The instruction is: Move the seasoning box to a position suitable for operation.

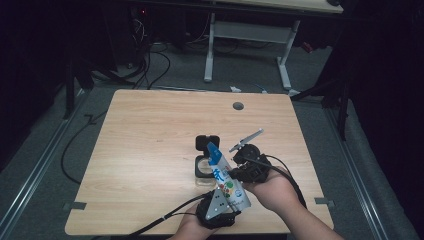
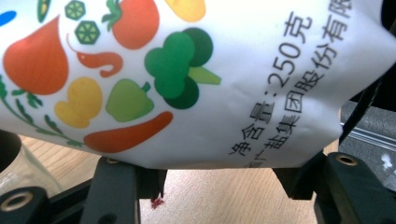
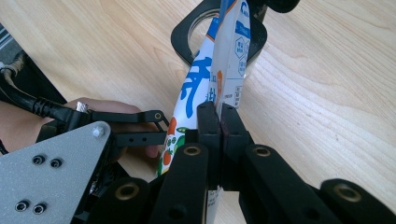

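Pouch [image 1: 227,180]: white, printed with vegetables, blue lettering, tilted upright.

light: dim room, table lit from above | gripper views: bright, sharp | high view: soft, dark edges

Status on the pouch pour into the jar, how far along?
Done: the pouch is lifted and tilted, its top over the open jar; the lid lies behind it. In hand: left claw grips the pouch bottom, right claw pinches its side edge. Left: no contents visibly falling, so the pour itself looks pending.
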